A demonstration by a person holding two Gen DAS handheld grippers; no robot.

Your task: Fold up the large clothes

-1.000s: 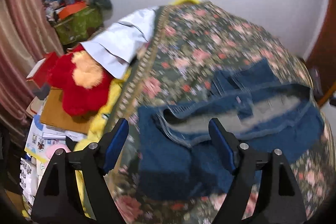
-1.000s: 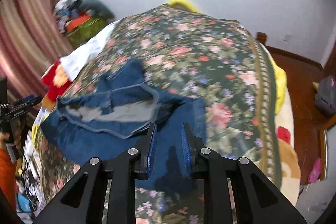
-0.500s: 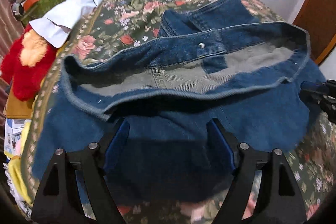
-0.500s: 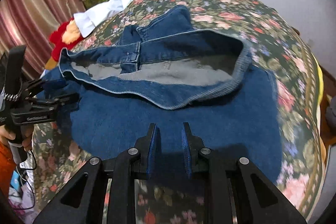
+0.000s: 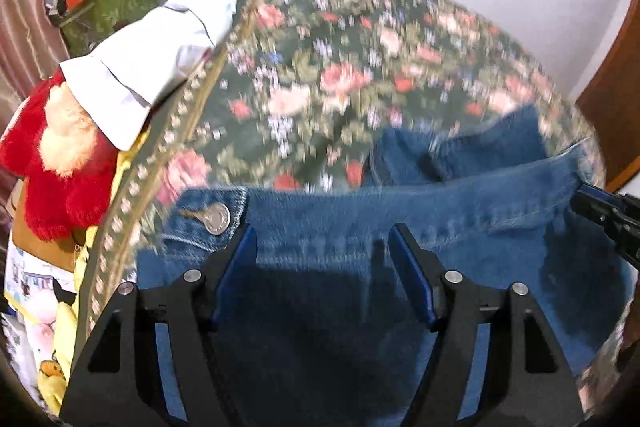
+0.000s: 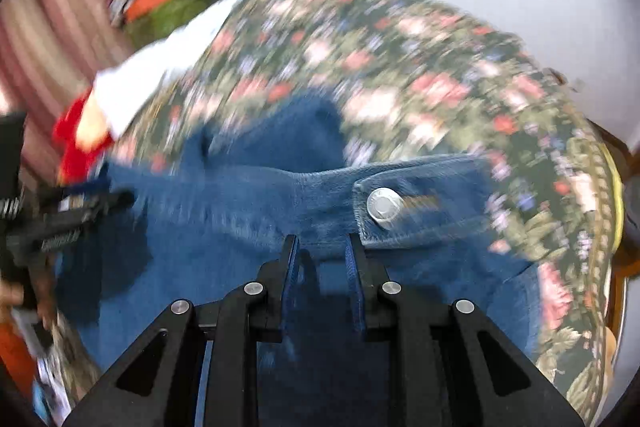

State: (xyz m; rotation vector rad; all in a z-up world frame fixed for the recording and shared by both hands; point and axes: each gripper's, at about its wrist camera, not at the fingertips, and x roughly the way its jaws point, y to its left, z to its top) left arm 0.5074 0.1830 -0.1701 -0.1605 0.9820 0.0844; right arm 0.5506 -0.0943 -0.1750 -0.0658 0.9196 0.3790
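A blue denim garment (image 5: 400, 219) lies spread on the floral bedspread (image 5: 340, 67), its waistband facing me with a metal button (image 5: 216, 219) at its left end. My left gripper (image 5: 322, 243) is open, low over the waistband just right of that button. In the right wrist view the denim garment (image 6: 240, 203) fills the middle, with a metal button (image 6: 383, 205) on a tab. My right gripper (image 6: 322, 247) has its jaws narrowly apart, right at the waistband left of that button. Whether cloth sits between them is unclear.
A white shirt (image 5: 160, 55) drapes over the bed's left edge above a red plush toy (image 5: 56, 163). A cluttered green box (image 5: 108, 3) stands at the back left by the curtain. A wooden door (image 5: 616, 99) is on the right.
Both grippers have dropped down and forward to the garment's waistband. The waistband opening that gaped earlier now looks flattened. The left jaws have narrowed somewhat; the views are motion-blurred.
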